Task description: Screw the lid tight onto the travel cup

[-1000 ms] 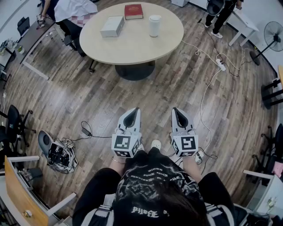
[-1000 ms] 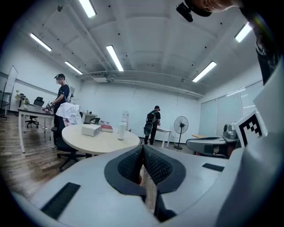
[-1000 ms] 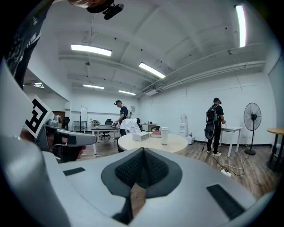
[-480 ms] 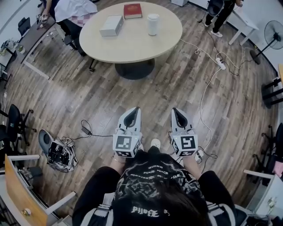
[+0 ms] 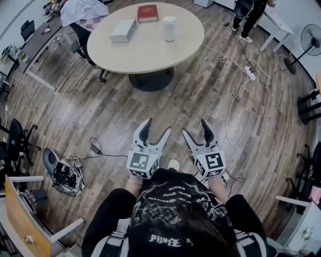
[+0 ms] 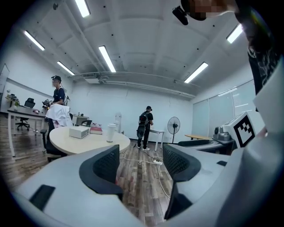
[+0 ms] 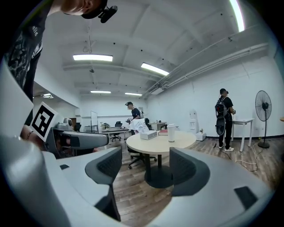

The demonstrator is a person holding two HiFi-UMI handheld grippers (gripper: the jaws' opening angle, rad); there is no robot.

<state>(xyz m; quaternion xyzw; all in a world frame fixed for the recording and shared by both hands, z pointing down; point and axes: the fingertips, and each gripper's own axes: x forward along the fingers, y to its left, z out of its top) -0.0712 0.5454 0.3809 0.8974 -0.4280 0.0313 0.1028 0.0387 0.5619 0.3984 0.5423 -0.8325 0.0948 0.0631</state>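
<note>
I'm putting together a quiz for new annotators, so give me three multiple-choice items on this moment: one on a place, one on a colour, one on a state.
1. Where does the travel cup stand?
A. on the floor
B. on the round table
C. on a chair

2. What colour is the book on that table?
A. red
B. green
C. yellow

3. How do the jaws of the right hand-held gripper stand?
A. shut on the cup
B. shut and empty
C. apart and empty

Answers:
1. B, as the cup stands upright on the tabletop, far from the person.
2. A, as its cover shows red in the head view.
3. C, as the jaws have just been opening and only floor and the distant table show between the pads.
</note>
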